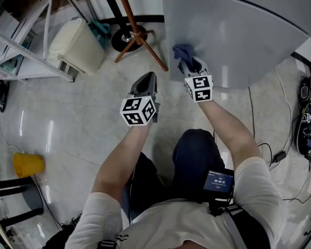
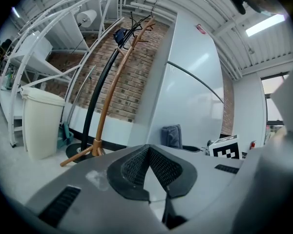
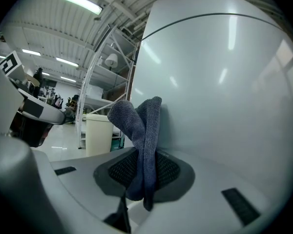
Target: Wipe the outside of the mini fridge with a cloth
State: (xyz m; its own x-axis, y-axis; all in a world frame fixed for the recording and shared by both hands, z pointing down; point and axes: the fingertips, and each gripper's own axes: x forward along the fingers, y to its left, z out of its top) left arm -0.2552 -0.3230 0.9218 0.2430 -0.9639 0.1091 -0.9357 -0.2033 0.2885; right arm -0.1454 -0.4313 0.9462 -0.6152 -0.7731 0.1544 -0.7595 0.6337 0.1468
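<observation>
Blue-grey cloth [image 3: 139, 126] meets white mini fridge [image 3: 219, 82]: the right gripper [image 3: 144, 174] is clamped on a folded wad of the fabric, which stands up out of its jaws and appears to press against the smooth curved wall of the appliance. From the head view, the cloth [image 1: 183, 51] sits at the fridge's [image 1: 238, 30] near left corner, close to the floor [image 1: 67, 123], with the right gripper [image 1: 189, 64] directly behind it.

The left gripper [image 2: 149, 167] takes no part in the work. Its jaws are closed together with nothing between them, and it hangs over open floor [image 1: 145, 82], just beside the right one and clear of the fridge.

A wooden coat stand [image 1: 140, 30] rises just beside that same corner of the fridge, a cream bin [image 1: 75, 45] stands further left, and a yellow bucket [image 1: 28, 164] sits well apart by the floor's left edge.

How much has been cleaned cannot be read from the surface, which shows no streaks, damp trail or dirt either side of the cloth. By the cloth's place at one low corner, the job looks to be at an early or middle stage, with the broad door face, the top and the far sides likely left to cover.
</observation>
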